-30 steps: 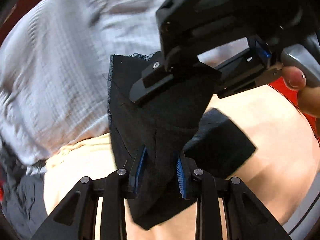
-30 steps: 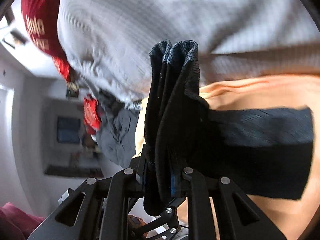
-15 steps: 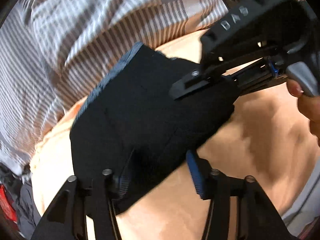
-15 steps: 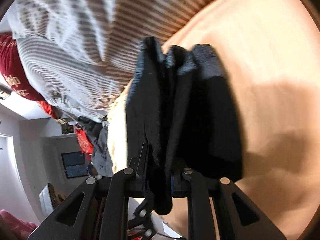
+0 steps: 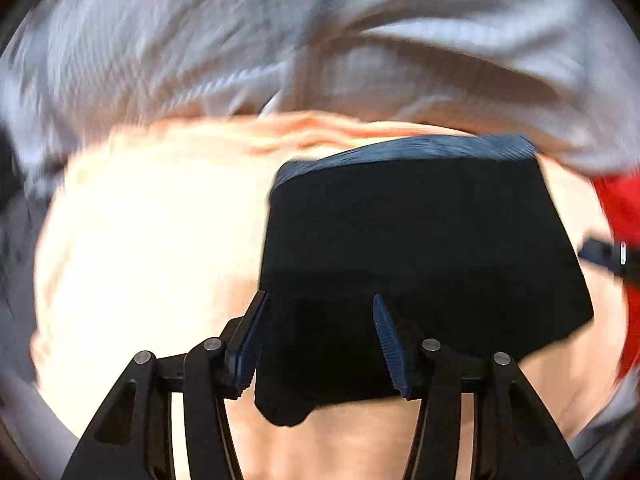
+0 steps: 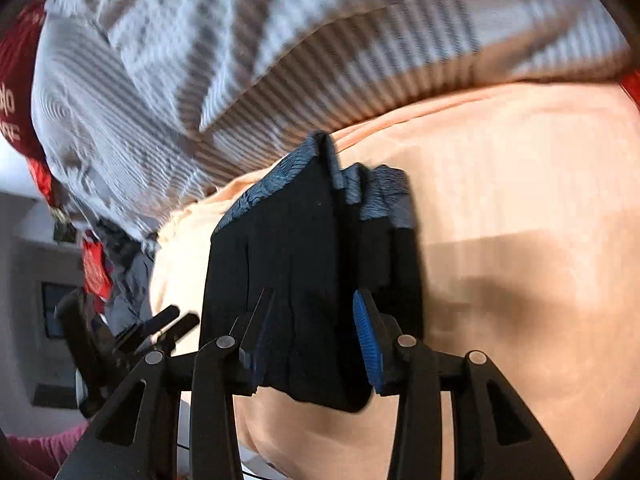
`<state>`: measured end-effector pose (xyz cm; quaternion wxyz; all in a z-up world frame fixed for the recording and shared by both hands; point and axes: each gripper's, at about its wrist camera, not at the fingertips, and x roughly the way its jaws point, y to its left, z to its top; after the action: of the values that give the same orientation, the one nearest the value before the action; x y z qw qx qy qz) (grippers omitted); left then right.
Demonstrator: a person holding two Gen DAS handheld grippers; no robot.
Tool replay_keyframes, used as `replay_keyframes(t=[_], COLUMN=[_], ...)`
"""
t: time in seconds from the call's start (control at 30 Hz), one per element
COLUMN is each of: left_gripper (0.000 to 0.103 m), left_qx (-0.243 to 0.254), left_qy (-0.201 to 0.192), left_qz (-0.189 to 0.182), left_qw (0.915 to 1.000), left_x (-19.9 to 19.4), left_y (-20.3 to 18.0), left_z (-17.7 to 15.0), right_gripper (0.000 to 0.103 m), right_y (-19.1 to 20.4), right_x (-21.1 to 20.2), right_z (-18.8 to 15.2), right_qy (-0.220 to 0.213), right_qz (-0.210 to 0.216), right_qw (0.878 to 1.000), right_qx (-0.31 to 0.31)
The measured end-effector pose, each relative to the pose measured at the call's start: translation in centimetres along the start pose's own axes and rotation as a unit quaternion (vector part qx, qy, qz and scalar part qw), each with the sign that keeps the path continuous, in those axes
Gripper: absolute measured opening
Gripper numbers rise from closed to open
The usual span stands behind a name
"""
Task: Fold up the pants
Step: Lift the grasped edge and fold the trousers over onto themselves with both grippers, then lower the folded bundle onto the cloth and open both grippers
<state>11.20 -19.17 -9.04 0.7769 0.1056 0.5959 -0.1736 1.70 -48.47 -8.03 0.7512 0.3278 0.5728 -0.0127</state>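
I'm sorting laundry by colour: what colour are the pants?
Black, with a greyish-blue ribbed edge; the pants show best in the right wrist view.

The left gripper (image 5: 318, 338) had opened wide; a second before, its blue pads pinched the black pants (image 5: 420, 248). The right gripper (image 6: 312, 334) had let go too, and its pads now stood apart with the cloth loose between them. The pants had hung up in the air in a bunch. They now lay down in a folded pile on the peach sheet (image 5: 152, 220). In the left view the right gripper had moved off the pants to the far right edge.
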Motion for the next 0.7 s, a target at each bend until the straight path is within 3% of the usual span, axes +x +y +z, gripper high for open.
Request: replay_keyframes(t=[0.07, 0.1, 0.13, 0.23, 0.4, 0.43, 0.53, 0.6, 0.7], left_gripper=[0.054, 0.054, 0.054, 0.054, 0.054, 0.054, 0.054, 0.054, 0.054], left_qx=[-0.022, -0.027, -0.031, -0.03, -0.028, -0.034, -0.072, -0.102, -0.127], left_qy=[0.011, 0.016, 0.024, 0.031, 0.015, 0.015, 0.008, 0.002, 0.012], left_qz=[-0.014, -0.022, -0.032, -0.028, -0.007, -0.007, -0.008, -0.011, -0.007], left_qw=[0.9996, 0.9993, 0.9987, 0.9987, 0.9995, 0.9993, 0.9974, 0.9948, 0.9918], left_x=[1.1, 1.5, 2.1, 3.4, 3.1, 2.8, 1.4, -0.2, -1.3], left_y=[0.5, 0.5, 0.4, -0.1, -0.9, -0.8, -0.2, 0.5, 1.8], left_z=[0.1, 0.1, 0.0, -0.9, -1.7, -1.7, -2.9, -5.1, -7.6], right_gripper=[0.041, 0.034, 0.017, 0.015, 0.015, 0.021, 0.021, 0.024, 0.04], right_y=[0.0, 0.1, 0.1, -0.6, -1.3, -0.7, 1.6, 3.0, 2.9], right_x=[1.5, 2.0, 2.2, 1.6, 0.9, 0.1, -1.5, -1.1, 1.3], right_z=[0.0, -0.2, -0.5, -1.5, -1.7, -1.9, -3.0, -3.8, -4.3], right_qy=[0.026, 0.033, 0.036, 0.032, 0.045, 0.034, 0.006, 0.013, 0.044], right_qz=[-0.019, -0.018, -0.018, -0.036, -0.06, -0.068, -0.069, -0.079, -0.119], right_qw=[0.999, 0.999, 0.999, 0.999, 0.997, 0.997, 0.995, 0.988, 0.979], right_qx=[0.003, 0.006, 0.004, -0.007, 0.0, -0.012, -0.075, -0.129, -0.157])
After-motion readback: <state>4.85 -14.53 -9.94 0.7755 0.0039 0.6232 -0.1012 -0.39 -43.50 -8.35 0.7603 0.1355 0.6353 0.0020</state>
